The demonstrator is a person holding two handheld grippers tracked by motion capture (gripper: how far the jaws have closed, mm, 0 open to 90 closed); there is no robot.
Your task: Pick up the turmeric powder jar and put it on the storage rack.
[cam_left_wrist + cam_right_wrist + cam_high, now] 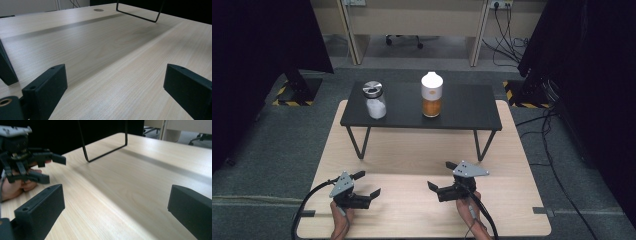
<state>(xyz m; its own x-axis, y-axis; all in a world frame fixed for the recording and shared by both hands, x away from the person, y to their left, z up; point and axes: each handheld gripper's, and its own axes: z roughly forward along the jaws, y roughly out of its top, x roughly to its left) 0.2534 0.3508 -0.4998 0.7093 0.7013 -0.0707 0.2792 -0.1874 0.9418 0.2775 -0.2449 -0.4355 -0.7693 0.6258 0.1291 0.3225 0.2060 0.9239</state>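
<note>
**Two open grippers held low over a wooden counter, two jars on a small black stand beyond**

Nearest the viewer, two hands come in from the bottom edge, each holding a gripper above a pale wooden counter [412,210]. The left gripper [368,184] has its jaws spread wide apart with nothing between them; in the left gripper view bare wood grain lies between them. The right gripper [441,175] is likewise spread wide and holds nothing. Both grippers point toward the far side, well apart from each other, with cables trailing back off the near edge.

Farther along the counter stands a low black stand [462,112] on thin wire legs; one leg loop [105,145] shows in the right gripper view. On the stand, well apart from both grippers, are two jars. On the left is a glass jar [375,100] with a silver lid and white contents. On the right is a taller jar [431,95] with a white cap and orange-brown contents.

Around the counter the floor [562,150] is grey carpet. Dark curtains hang at both sides. At the back are pale desk panels, loose cables and a chair base [403,40].
</note>
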